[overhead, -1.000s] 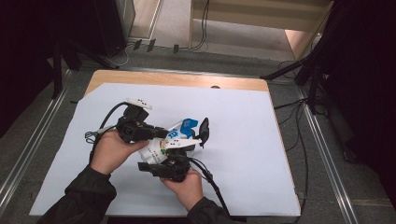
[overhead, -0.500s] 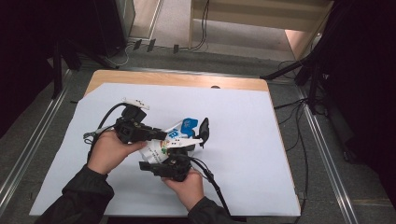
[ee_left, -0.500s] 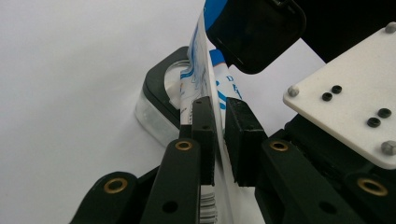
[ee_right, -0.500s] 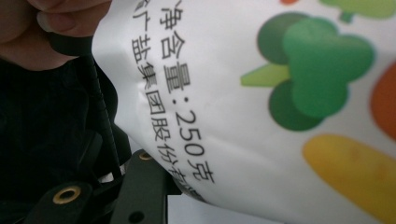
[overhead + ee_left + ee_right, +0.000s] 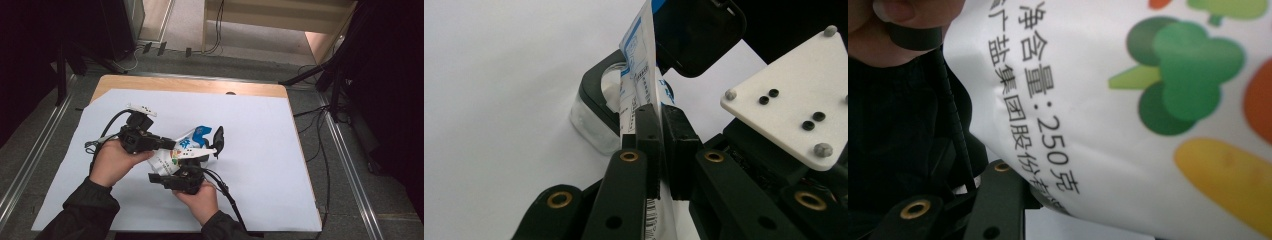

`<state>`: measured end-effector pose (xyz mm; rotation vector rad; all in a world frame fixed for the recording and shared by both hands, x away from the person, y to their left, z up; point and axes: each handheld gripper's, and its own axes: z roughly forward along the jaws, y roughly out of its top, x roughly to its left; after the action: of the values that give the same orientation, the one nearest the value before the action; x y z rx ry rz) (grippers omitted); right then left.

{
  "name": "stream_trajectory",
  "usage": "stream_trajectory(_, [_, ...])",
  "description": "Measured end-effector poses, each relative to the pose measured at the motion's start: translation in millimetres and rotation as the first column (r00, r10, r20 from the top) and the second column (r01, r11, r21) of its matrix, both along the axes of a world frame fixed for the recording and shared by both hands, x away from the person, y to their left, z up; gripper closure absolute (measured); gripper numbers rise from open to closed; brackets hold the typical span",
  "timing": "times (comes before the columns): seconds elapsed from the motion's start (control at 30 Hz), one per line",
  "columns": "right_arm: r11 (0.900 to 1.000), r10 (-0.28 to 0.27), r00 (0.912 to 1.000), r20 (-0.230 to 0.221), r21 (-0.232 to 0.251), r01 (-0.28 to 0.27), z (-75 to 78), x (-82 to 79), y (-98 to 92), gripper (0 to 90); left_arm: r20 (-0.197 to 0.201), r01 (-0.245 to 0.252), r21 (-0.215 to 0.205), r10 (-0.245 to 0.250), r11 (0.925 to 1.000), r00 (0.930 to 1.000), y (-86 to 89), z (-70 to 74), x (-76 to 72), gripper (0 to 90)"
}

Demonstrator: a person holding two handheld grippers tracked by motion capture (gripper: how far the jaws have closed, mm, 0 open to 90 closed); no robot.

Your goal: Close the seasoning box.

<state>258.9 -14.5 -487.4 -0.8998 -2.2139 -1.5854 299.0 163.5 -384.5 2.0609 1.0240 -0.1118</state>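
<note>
A white and blue bag printed with vegetables hangs between both grippers above the white sheet. My left gripper is shut on the bag's thin edge, its jaws pinched flat on it. Below the bag stands a clear jar with a black collar, and its black lid is flipped up. My right gripper holds the bag's body from underneath. In the right gripper view the bag bulges close over one black jaw at the lower left and hides the other jaw.
A white paper sheet covers most of the wooden table. Cables trail from both grippers across the sheet. Metal rails run along the floor on both sides, with dark stands and cables at the back.
Both hands and the bag have shifted only slightly. Both grips on the bag are as before.
</note>
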Motion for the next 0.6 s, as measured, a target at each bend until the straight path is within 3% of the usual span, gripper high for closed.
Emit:
stream_trajectory(0.33, [1.000, 0.003, 1.0000, 0.007, -0.014, -0.003, -2.0, -2.5, 3.2, 59.9, 0.005, 0.000, 0.013, 0.000, 0.9999, 1.0000, 0.0, 2.9, -1.6, 88.4])
stream_trajectory(0.6, [1.000, -0.001, 1.0000, -0.007, -0.015, 0.001, -3.4, -2.3, 3.0, 62.4, 0.009, -0.001, 0.012, 0.001, 0.9999, 1.0000, -1.5, 4.7, -3.3, 88.5])
